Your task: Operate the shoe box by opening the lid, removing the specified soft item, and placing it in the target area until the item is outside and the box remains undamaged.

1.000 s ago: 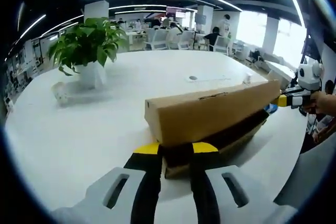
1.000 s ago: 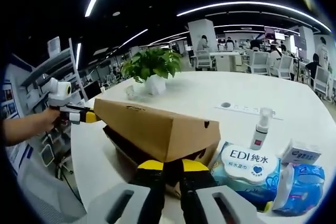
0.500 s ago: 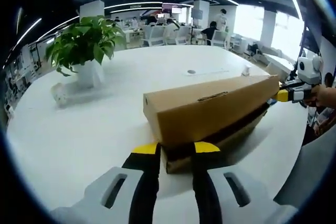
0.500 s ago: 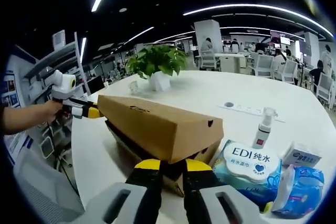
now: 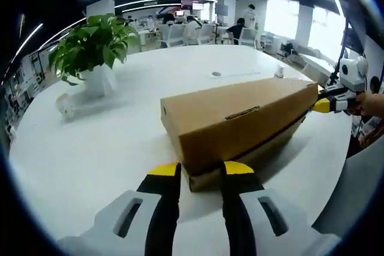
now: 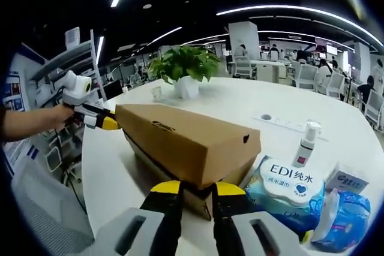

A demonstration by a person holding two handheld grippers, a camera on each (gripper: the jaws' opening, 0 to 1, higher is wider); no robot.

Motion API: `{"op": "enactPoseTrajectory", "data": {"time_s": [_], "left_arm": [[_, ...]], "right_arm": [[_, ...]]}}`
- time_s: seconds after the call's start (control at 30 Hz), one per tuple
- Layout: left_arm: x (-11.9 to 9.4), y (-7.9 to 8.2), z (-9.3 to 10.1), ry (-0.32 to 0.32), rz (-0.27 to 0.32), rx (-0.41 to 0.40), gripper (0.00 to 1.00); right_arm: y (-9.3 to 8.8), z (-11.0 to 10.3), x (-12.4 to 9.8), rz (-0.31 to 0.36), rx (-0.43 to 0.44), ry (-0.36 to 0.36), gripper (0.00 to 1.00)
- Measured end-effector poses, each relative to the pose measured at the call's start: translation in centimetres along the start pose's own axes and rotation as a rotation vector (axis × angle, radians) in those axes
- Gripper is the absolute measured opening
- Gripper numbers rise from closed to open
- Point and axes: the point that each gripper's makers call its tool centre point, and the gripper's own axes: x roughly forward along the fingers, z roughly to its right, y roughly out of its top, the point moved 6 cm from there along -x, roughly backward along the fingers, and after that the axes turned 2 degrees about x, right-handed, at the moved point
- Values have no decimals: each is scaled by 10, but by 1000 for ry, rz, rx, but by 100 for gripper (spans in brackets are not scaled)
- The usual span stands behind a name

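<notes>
A brown cardboard shoe box lies lengthwise on the white table [image 5: 90,148]. Its lid [image 5: 240,112] rests low over the base [image 5: 270,146], with only a thin dark gap between them. My left gripper [image 5: 201,172] grips the near end of the lid between its yellow-tipped jaws. At the far end, my right gripper [image 5: 327,105] holds the lid's other edge. In the right gripper view the lid [image 6: 186,136] runs away from my right gripper [image 6: 198,189], and the left gripper [image 6: 103,122] pinches its far end. The box's contents are hidden.
A potted plant [image 5: 90,46] stands behind the box, with a small white object [image 5: 67,106] beside it. Right of the box lie a wet-wipes pack [image 6: 285,187], a spray bottle [image 6: 306,143], a small tissue box [image 6: 343,178] and a blue pack [image 6: 345,214]. Office desks and chairs stand farther back.
The lid has come down onto the base: the wide dark gap under it has nearly closed. Both grippers stay at the lid's ends.
</notes>
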Motion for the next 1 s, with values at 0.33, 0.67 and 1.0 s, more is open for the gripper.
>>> {"op": "enactPoseTrajectory", "data": {"time_s": [0.33, 0.67, 1.0], "left_arm": [[4, -8, 3, -10, -24, 9, 27], [10, -13, 3, -15, -41, 1, 28], [17, -21, 5, -20, -63, -3, 31]], "right_arm": [[-8, -1, 3, -25, -40, -3, 15], [-11, 0, 4, -33, -75, -15, 16], [-18, 0, 8, -63, -103, -19, 20]]}}
